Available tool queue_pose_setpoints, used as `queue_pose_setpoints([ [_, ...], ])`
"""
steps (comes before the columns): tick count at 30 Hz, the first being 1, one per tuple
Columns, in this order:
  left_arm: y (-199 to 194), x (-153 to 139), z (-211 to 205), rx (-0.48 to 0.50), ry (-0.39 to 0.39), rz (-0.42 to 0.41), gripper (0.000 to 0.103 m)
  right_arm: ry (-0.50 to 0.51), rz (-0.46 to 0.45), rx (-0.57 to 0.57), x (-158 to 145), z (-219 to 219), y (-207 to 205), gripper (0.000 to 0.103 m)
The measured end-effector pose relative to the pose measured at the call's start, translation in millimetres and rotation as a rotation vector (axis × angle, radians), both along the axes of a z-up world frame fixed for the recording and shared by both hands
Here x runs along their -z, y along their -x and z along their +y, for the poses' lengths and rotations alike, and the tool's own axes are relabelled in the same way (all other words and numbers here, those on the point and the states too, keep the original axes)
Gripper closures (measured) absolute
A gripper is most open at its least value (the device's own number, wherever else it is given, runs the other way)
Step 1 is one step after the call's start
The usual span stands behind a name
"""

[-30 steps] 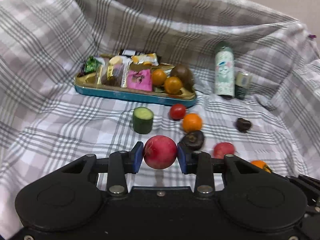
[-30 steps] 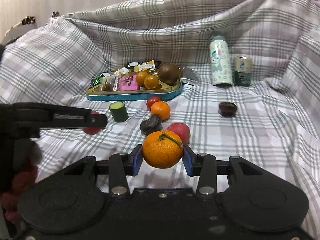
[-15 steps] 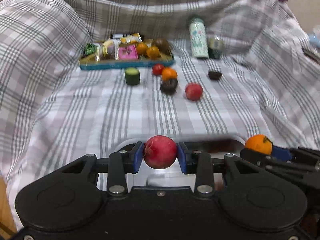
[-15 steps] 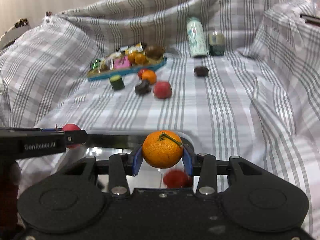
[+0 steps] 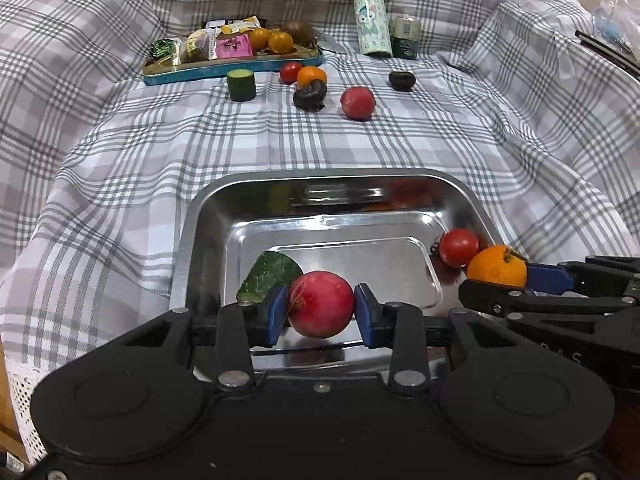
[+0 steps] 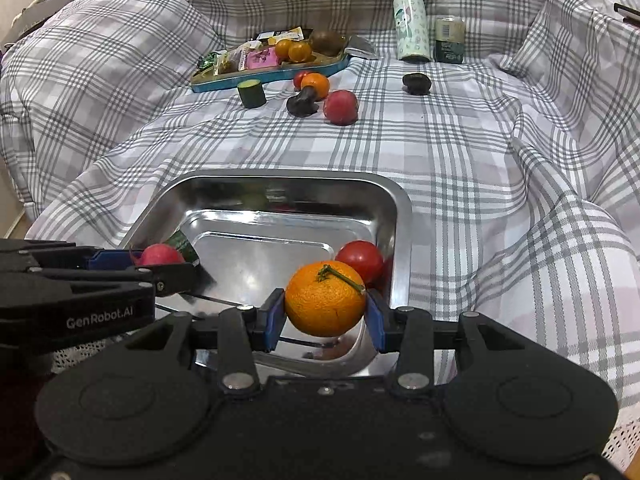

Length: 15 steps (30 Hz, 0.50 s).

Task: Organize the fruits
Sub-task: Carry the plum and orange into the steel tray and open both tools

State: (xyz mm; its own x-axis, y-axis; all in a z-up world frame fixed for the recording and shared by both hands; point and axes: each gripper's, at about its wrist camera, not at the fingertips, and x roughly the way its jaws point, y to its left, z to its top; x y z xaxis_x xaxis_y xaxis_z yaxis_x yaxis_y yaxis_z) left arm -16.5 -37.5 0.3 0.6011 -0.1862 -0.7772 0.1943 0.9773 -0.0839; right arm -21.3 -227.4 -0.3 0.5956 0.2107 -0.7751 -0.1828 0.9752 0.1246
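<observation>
Left gripper (image 5: 321,309) was clamped on a round red fruit (image 5: 321,303), which sat squarely between its blue fingers (image 5: 275,312) above the near part of a steel tray (image 5: 208,216). Just behind the fruit a green cucumber piece (image 5: 269,276) lay on the tray floor, and a red tomato (image 5: 458,246) rested in the tray's right corner. At the right edge of this view the right gripper (image 5: 520,276) reached in, an orange (image 5: 496,269) pinched at its tip just beside the tomato. Farther off on the checked cloth (image 5: 120,152) lay a cucumber stub (image 5: 241,85), a second red fruit (image 5: 357,103) and a teal tray of snacks (image 5: 224,68), well apart from both grippers.

From the right wrist, the right gripper (image 6: 325,316) gripped the orange (image 6: 325,298) between its blue fingers (image 6: 273,318), stem up, over the near right part of the steel tray (image 6: 400,216). The tomato (image 6: 359,258) sat directly behind the orange, so close that I cannot tell whether they touched. On the left the left gripper (image 6: 160,262) held the red fruit (image 6: 160,255) over the tray's left side, with the cucumber piece (image 6: 182,243) just beyond it. A bottle (image 6: 410,24) and a small can (image 6: 449,40) stood at the far end of the cloth (image 6: 480,152)
</observation>
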Motion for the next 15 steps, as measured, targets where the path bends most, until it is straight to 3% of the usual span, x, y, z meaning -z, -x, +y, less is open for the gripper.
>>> queue_pose_setpoints([
  [6,3.7,-2.8,-5.9,0.03,-0.012,-0.019,0.058,-0.001,-0.022,-0.007,-2.7,2.4,0.1,0.058],
  [15,1.4,1.9,-4.5,0.026,0.01,0.014,0.058,-0.003,-0.041,-0.008,-4.4,1.7,-0.3,0.058],
])
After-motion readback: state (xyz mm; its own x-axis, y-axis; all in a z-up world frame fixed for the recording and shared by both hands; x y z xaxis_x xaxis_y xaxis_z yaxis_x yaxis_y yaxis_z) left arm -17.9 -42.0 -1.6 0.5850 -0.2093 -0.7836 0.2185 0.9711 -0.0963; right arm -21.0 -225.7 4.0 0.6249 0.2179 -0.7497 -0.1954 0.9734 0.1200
